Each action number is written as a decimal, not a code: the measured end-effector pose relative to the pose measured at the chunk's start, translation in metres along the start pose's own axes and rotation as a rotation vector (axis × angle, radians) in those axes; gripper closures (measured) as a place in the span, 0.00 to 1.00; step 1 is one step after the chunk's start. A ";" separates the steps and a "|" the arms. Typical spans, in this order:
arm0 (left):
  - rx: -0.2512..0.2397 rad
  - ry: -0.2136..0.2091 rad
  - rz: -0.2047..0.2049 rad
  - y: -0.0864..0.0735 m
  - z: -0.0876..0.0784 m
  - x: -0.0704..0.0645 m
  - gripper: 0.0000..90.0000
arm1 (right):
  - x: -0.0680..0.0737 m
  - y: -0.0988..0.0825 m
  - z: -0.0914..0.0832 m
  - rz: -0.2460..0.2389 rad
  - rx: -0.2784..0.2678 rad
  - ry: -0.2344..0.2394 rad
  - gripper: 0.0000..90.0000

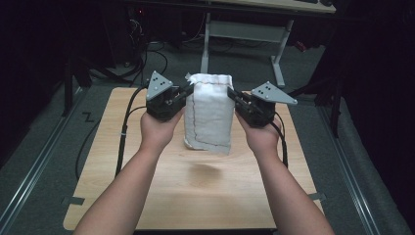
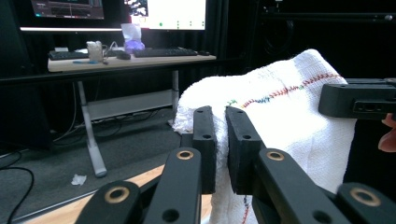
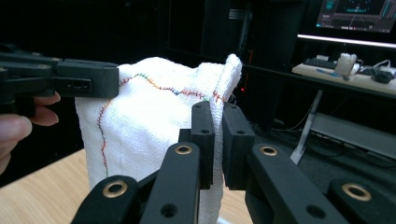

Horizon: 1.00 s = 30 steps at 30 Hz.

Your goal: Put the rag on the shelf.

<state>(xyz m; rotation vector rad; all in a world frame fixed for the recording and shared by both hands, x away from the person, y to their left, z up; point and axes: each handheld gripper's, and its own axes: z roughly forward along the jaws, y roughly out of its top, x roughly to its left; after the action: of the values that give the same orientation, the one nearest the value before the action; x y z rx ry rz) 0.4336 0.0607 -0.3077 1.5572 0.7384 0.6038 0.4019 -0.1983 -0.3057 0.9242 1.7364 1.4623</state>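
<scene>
A white cloth (image 1: 209, 112) with coloured stitching hangs folded above the wooden table (image 1: 147, 196), held up between both hands. My left gripper (image 1: 187, 91) is shut on the cloth's upper left corner, and the right gripper (image 1: 234, 96) is shut on its upper right corner. In the left gripper view the jaws pinch the white cloth (image 2: 289, 116) at the left gripper (image 2: 220, 140), with the other gripper's black body at the right edge. From the right gripper view, the right gripper (image 3: 218, 135) clamps the cloth (image 3: 149, 116) edge. The cloth's bottom hangs just above the tabletop.
The light wooden table sits on grey carpet. Behind it stands a desk with white legs (image 1: 279, 54). Black cables (image 1: 125, 132) trail from the grippers over the table's left side. A desk with keyboard and monitors (image 2: 130, 51) lies farther off.
</scene>
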 end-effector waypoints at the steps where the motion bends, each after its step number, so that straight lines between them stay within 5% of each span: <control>1: 0.007 0.002 0.001 0.002 0.005 0.001 0.93 | -0.003 0.000 0.003 0.009 0.001 -0.001 0.95; 11: 0.023 0.007 0.029 0.012 0.040 0.010 0.93 | -0.033 0.001 0.025 0.059 0.021 -0.029 0.95; 14: 0.021 0.014 0.004 0.012 0.048 0.015 0.93 | -0.041 0.002 0.033 0.077 0.020 -0.024 0.95; 30: 0.075 0.071 0.002 0.004 0.065 0.035 0.93 | -0.050 -0.006 0.068 0.070 0.066 -0.010 0.94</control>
<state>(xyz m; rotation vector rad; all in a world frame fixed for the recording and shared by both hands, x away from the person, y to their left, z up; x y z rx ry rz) 0.5057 0.0439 -0.3123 1.6119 0.8208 0.6418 0.4850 -0.2070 -0.3182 1.0344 1.7710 1.4493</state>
